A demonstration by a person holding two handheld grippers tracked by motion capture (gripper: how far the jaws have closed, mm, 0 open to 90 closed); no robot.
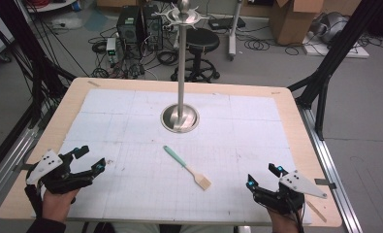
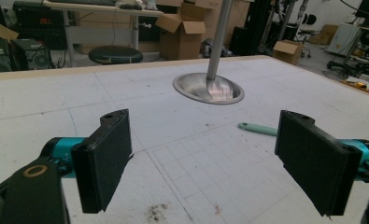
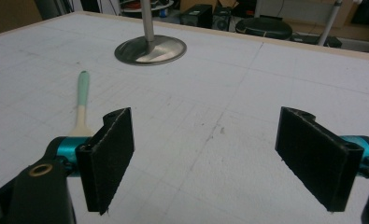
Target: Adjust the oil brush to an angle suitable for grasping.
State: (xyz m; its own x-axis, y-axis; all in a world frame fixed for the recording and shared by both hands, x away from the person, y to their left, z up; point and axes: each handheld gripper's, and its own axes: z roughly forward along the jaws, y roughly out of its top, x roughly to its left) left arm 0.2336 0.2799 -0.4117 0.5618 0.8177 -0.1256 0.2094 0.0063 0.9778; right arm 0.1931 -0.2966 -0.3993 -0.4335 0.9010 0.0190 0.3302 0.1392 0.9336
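A spatula (image 1: 186, 167) with a teal handle and a wooden blade lies flat on the white gridded mat (image 1: 131, 189), between my two grippers. Behind it stands a metal stand (image 1: 180, 118) with a round base and a tall pole topped with hooks. My left gripper (image 1: 91, 158) rests open at the front left, with nothing between its jaws. My right gripper (image 1: 263, 175) is open at the front right, also holding nothing. In the left gripper view the left gripper (image 2: 210, 163) faces the teal handle (image 2: 257, 129) and the stand base (image 2: 209, 87). In the right gripper view the right gripper (image 3: 215, 158) has the spatula (image 3: 81, 102) to its left.
The wooden table edge (image 1: 68, 104) frames the mat. Beyond the far edge are a black stool (image 1: 201, 41), computer boxes (image 1: 131, 24) with cables, and cardboard boxes (image 1: 291, 19). Black frame legs (image 1: 325, 68) stand at the right.
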